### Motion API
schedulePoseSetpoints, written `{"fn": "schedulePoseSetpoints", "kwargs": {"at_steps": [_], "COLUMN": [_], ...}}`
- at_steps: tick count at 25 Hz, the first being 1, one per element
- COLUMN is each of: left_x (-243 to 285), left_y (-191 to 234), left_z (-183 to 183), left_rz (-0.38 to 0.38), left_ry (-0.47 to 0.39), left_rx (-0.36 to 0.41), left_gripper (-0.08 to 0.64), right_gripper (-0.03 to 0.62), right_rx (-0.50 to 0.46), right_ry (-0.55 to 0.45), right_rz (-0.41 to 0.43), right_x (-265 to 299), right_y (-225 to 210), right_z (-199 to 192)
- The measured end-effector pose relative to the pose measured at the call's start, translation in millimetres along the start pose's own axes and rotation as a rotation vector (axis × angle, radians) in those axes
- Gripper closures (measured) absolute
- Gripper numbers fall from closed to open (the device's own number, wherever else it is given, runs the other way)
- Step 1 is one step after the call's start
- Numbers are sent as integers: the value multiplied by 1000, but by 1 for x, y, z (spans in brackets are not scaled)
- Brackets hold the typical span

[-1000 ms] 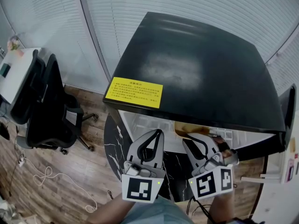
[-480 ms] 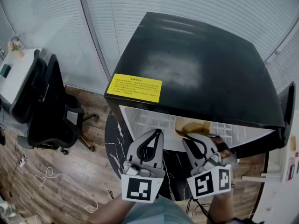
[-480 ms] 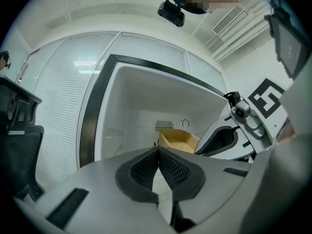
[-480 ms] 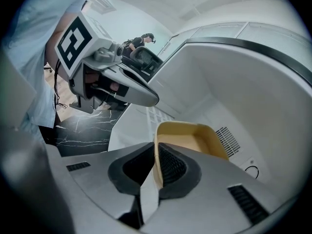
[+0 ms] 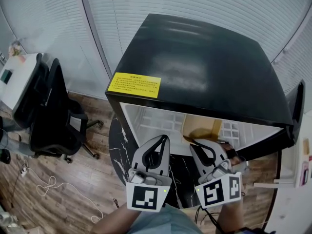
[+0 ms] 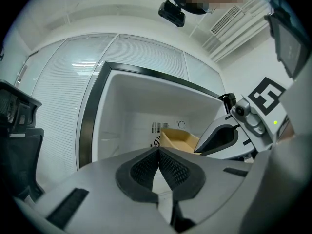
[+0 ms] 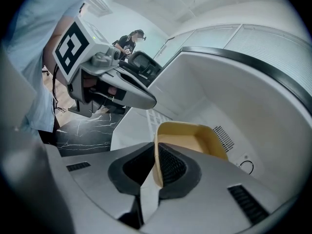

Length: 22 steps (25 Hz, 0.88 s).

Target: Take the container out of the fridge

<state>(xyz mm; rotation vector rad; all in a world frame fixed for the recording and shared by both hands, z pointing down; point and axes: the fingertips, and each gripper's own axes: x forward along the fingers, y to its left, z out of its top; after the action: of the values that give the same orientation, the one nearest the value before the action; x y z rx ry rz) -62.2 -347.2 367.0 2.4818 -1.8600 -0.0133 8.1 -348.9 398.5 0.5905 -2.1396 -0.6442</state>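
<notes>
A tan open container (image 5: 201,129) sits on the white shelf inside the small black fridge (image 5: 195,67), whose door stands open. My right gripper (image 5: 196,143) reaches into the fridge and is shut on the container's near rim. In the right gripper view the thin wall of the container (image 7: 195,136) is pinched between the pads of the right gripper (image 7: 157,156). My left gripper (image 5: 164,139) hovers beside it at the fridge's mouth, shut with nothing in it. The left gripper view shows the left gripper (image 6: 158,152) with its pads together and the container (image 6: 178,139) beyond.
The fridge door (image 5: 297,106) hangs open at the right. A yellow label (image 5: 134,85) sits on the fridge top. A black office chair (image 5: 53,116) stands at the left, with cables (image 5: 48,184) on the wooden floor. Under the fridge is a black marble slab (image 5: 122,150).
The head view has shifted, so more of the fridge's white inside and the container shows. Both grippers stay at about the same place.
</notes>
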Motion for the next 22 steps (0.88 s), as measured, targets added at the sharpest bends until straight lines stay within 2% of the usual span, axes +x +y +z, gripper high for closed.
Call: {"fn": "schedulePoseSetpoints", "kwargs": {"at_steps": [4, 10, 22], "left_x": [-6, -19, -52], "left_y": [-7, -17, -36], "left_z": [3, 8, 15], "left_rz": [-8, -2, -11], "left_ry": [-2, -16, -24], "left_rx": [22, 4, 27], "left_gripper": [546, 546, 546], "right_gripper": [558, 558, 558], "right_rx": [10, 7, 37], "right_ry": [-7, -22, -46], "right_rz": [6, 14, 7], "right_x": [-9, -23, -54], "right_y": [6, 20, 46], "right_z": [1, 4, 10]}}
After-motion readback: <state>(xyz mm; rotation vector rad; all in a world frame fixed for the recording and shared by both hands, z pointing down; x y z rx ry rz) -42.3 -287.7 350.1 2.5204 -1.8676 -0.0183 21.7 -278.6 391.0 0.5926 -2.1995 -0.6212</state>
